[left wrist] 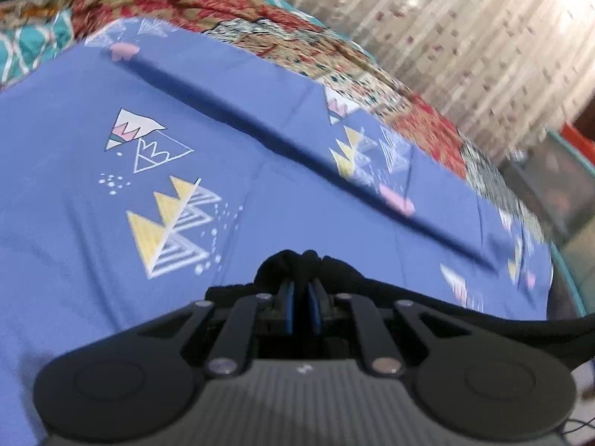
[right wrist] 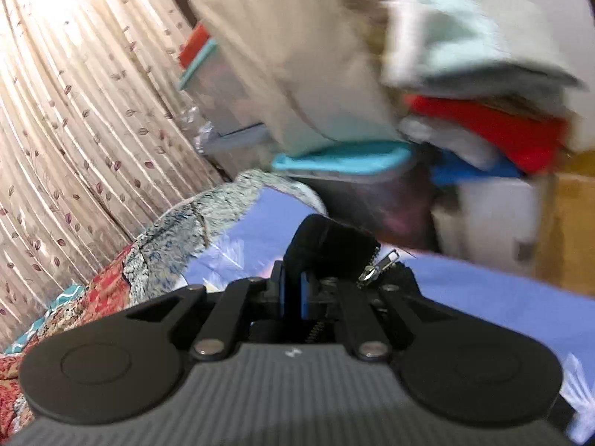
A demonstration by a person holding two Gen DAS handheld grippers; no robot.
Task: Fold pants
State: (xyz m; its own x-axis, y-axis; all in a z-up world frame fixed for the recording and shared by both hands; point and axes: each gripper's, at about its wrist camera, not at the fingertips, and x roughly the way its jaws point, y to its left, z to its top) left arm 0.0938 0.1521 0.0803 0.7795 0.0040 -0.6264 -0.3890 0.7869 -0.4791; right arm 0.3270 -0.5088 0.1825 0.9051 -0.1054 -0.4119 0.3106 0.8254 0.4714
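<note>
In the left wrist view, the left gripper [left wrist: 302, 284] has its blue-padded jaws drawn nearly together on a bunched fold of the black fabric pants [left wrist: 308, 264]. The cloth bulges just past the fingertips and trails away to the right of the jaws as a dark band along the gripper's body. Beyond and beneath the jaws spreads a blue bedsheet printed with yellow, white and pink triangles [left wrist: 74, 171]; farther ahead lies a red and beige floral quilt [left wrist: 193, 3], with a cream pleated curtain [left wrist: 465, 37] to the upper right.

In the right wrist view, the right gripper [right wrist: 293, 282] is likewise clamped on the black pants, which rise in a rounded hump directly ahead of the jaws. A silver metal zipper pull [right wrist: 379, 264] hangs just right of them. Farther ahead stands a blurred stack of folded clothes [right wrist: 465, 74].
</note>
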